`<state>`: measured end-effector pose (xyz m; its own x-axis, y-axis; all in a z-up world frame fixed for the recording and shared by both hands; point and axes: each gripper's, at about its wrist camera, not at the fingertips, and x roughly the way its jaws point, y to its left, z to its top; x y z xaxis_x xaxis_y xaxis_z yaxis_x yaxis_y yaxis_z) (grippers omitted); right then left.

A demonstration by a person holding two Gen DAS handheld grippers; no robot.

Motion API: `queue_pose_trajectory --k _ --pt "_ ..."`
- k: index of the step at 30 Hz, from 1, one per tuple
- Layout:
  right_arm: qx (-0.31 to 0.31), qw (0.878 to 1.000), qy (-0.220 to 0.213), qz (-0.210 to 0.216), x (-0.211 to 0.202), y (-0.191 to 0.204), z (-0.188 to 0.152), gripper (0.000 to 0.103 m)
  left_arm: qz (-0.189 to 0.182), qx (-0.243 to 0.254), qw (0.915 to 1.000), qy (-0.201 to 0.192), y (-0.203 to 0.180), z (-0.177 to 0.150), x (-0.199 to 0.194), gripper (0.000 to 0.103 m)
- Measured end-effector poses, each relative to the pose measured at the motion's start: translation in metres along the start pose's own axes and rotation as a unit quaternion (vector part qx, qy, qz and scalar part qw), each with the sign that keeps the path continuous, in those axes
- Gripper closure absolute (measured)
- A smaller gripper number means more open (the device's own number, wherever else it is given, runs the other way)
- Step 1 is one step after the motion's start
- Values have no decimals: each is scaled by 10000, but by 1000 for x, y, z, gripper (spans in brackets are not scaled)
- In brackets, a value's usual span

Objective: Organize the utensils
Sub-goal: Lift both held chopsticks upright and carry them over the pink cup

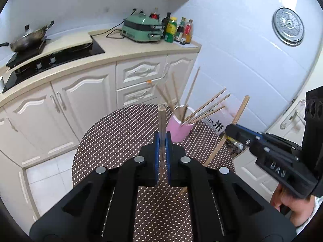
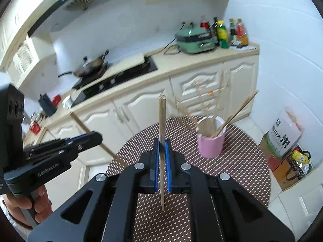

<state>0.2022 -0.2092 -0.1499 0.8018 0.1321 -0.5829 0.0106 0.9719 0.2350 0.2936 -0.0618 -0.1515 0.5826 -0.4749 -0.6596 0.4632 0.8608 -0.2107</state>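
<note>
My left gripper (image 1: pixel 162 141) is shut on a wooden chopstick (image 1: pixel 162 119) that points forward and up, above a round dotted brown table (image 1: pixel 113 133). Just beyond stands a pink cup (image 1: pixel 179 129) with several chopsticks fanning out of it. At the right a hand carries my right gripper (image 1: pixel 229 129), shut on a second chopstick (image 1: pixel 241 109) that slants past the cup. In the right wrist view, my right gripper (image 2: pixel 162 143) clamps its chopstick (image 2: pixel 162 117), with the pink cup (image 2: pixel 211 145) ahead to the right. My left gripper (image 2: pixel 99 136) shows at the left with its chopstick (image 2: pixel 80 123).
A cream counter (image 1: pixel 141 52) with cabinets runs behind the table, bearing a black hob with a wok (image 1: pixel 28 38), a green appliance (image 1: pixel 141 30) and several bottles (image 1: pixel 177 30). A rice bag on boxes (image 2: pixel 282 137) stands on the floor to the right of the table.
</note>
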Motion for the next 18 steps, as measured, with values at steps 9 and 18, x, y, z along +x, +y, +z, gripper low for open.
queue_pose_trajectory --k 9,18 --pt "256 9977 -577 -241 -26 -33 29 98 -278 161 9988 -359 -24 33 -4 97" --pt "281 9939 -1015 -327 -30 -51 66 98 -560 139 9959 -689 -40 77 8 97"
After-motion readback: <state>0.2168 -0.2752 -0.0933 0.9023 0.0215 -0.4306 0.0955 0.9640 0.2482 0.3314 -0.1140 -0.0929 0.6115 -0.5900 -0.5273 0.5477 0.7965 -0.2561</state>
